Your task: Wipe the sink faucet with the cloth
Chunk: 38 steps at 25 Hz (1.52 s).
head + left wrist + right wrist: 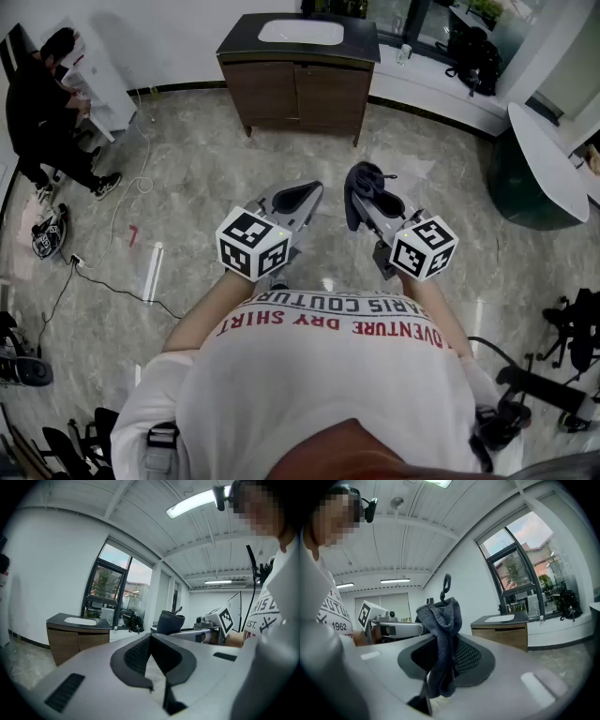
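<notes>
At the head view's far left, a person in dark clothes point(42, 103) crouches by a white cabinet, partly cut by the edge. The wearer's own white T-shirt point(328, 394) fills the bottom of that view and hides the forearms behind the marker cubes. At the top edge, the back of the sink basin point(301, 32) is cut off, so the faucet cannot be made out there, and in both gripper views it is too small to tell.

The floor point(206, 178) is pale grey marbled tile, with a white cable point(127, 202) trailing across it on the left. A dark wooden vanity cabinet point(298, 86) with a black top stands against the white wall, well apart from both grippers. To the right of it a dark bag point(476, 58) sits on the window ledge, and a round white table point(553, 159) stands further right.

The left gripper point(298, 199) point(151, 639) has its jaws closed tip to tip with nothing between them. Just beside it, the right gripper point(372, 202) point(443, 644) is clamped on a dark blue-grey cloth point(366, 186) point(440, 616), which bunches above the jaws and hangs down between them
</notes>
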Motion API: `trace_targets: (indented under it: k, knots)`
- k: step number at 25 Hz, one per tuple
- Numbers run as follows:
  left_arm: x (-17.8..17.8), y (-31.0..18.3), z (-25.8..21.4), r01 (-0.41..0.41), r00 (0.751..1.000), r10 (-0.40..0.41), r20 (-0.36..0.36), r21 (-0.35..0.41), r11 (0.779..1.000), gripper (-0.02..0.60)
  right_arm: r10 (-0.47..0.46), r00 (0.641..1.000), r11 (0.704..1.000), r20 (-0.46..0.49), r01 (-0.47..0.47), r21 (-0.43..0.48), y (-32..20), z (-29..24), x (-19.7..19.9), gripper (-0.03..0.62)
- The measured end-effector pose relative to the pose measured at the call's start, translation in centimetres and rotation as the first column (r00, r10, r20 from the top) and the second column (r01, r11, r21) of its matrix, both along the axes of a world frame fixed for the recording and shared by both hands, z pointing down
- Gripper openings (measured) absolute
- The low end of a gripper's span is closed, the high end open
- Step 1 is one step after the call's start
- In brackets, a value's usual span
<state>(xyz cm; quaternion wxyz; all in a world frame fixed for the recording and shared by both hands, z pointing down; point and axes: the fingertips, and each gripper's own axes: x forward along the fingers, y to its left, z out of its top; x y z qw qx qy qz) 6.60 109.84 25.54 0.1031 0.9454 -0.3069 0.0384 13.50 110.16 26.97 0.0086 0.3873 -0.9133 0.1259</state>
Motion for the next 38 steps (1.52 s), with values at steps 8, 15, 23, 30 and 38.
trace_targets:
  k: [8, 15, 23, 30, 38]
  knots:
    - [0.8, 0.9, -0.2, 0.004, 1.0, -0.004, 0.001, 0.004, 1.0, 0.0, -0.011, 1.0, 1.0, 0.005, 0.011, 0.006, 0.9, -0.5, 0.6, 0.077]
    - [1.6, 1.1, -0.7, 0.006, 1.0, -0.006, -0.011, 0.012, 1.0, 0.0, -0.026, 0.999, 1.0, 0.023, 0.026, 0.001, 1.2, -0.9, 1.1, 0.077]
    - [2.5, -1.1, -0.4, -0.006, 1.0, 0.006, 0.008, 0.008, 1.0, 0.0, -0.011, 0.998, 1.0, 0.057, 0.012, -0.007, -1.5, -0.7, 2.5, 0.077]
    - [1.4, -9.0, 2.9, 0.001, 1.0, -0.001, 0.012, -0.028, 1.0, 0.0, -0.007, 0.998, 0.998, 0.055, 0.01, -0.058, -9.2, 3.3, 1.6, 0.077]
    - [-1.9, -28.5, 8.2, 0.0, 1.0, 0.003, 0.031, -0.103, 0.995, 0.0, -0.006, 1.0, 0.992, 0.025, 0.009, -0.128, -28.8, 8.3, -1.8, 0.077]
